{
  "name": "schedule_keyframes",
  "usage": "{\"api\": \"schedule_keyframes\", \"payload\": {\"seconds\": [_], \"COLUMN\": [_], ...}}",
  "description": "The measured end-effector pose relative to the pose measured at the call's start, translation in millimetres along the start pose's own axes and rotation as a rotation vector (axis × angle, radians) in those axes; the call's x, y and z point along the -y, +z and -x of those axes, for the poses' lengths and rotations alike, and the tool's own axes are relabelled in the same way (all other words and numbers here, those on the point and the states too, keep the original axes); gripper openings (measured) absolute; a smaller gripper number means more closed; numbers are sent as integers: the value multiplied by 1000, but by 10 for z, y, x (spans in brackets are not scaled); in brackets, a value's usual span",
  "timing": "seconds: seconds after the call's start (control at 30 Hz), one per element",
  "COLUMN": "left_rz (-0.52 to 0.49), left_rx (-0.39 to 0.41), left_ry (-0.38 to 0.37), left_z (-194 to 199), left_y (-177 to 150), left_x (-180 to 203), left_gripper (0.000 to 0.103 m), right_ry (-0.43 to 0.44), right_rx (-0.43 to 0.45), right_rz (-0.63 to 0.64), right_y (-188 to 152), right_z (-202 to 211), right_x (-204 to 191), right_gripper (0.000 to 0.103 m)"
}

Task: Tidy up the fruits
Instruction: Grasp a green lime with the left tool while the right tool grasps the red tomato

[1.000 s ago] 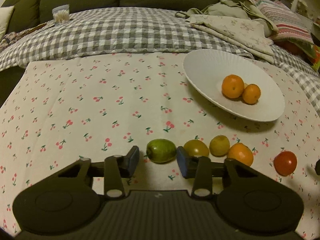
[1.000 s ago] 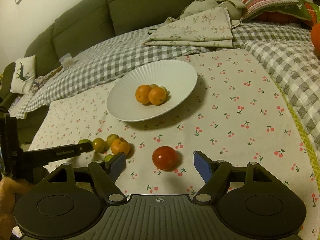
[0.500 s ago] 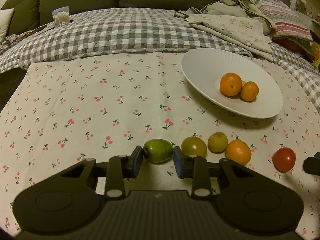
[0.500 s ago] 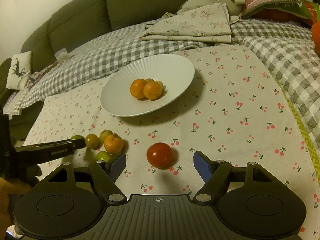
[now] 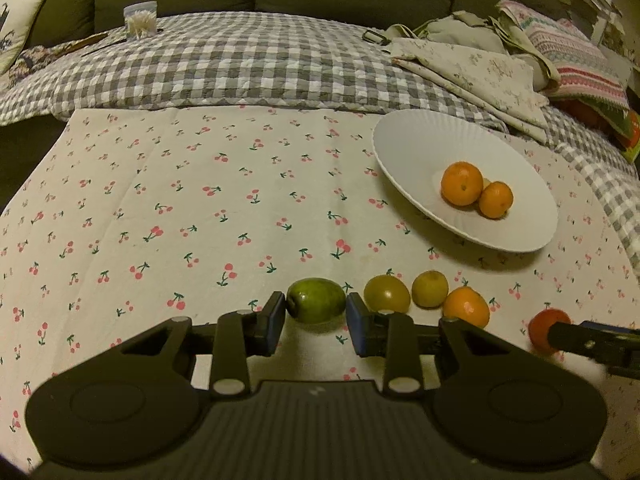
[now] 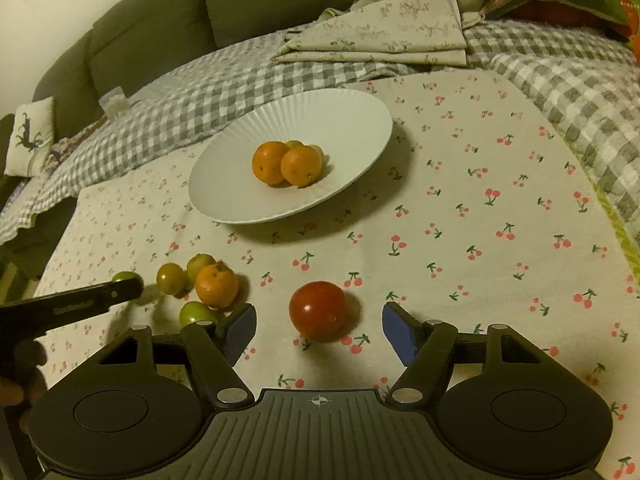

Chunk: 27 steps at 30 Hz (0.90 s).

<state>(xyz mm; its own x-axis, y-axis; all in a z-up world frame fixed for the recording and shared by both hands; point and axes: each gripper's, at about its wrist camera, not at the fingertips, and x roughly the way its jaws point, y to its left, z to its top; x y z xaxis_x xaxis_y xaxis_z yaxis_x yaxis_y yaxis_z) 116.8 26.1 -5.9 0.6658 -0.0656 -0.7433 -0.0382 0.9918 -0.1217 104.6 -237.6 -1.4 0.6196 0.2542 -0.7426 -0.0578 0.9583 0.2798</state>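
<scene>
In the left wrist view my left gripper [image 5: 316, 318] is shut on a green oval fruit [image 5: 316, 300], its blue pads touching both sides, low over the cherry-print cloth. To its right lie two yellow-green fruits [image 5: 387, 293], an orange [image 5: 466, 306] and a red tomato [image 5: 544, 330]. In the right wrist view my right gripper [image 6: 319, 330] is open around the tomato [image 6: 319, 310], pads apart from it. The white plate [image 6: 340, 120] holds two oranges [image 6: 286, 164] with small green fruits behind them.
A grey checked quilt [image 5: 240, 64] and a dark sofa lie behind the cloth. Folded floral fabric [image 6: 384, 36] and striped cushions sit at the back right. A small clear cup [image 5: 140, 20] stands at the back left. Another small green fruit [image 6: 194, 313] lies by the right gripper's left finger.
My left gripper's jaws have closed in onto the green fruit. My right gripper has moved forward so the tomato sits between its open fingers.
</scene>
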Motion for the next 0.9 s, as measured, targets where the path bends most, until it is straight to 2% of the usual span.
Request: {"api": "schedule_keyframes", "payload": {"seconds": [0.1,0.47,0.9], "left_rz": [14,5,0], "left_rx": [2,5,23], "left_ry": [-7,2,16], "left_z": [20,24,46], "left_y": [8,-9,-7], "left_x": [-15,25,42], "left_gripper": [32,32,32], "right_ry": [-4,-24,-28], "right_rx": [-6,-22,-7], "right_rz": [-3,25,28], "right_y": [20,6,13], "right_z": [-72,-209,-129], "right_x": [-14,-47,-72], "right_gripper": [64,35,35]}}
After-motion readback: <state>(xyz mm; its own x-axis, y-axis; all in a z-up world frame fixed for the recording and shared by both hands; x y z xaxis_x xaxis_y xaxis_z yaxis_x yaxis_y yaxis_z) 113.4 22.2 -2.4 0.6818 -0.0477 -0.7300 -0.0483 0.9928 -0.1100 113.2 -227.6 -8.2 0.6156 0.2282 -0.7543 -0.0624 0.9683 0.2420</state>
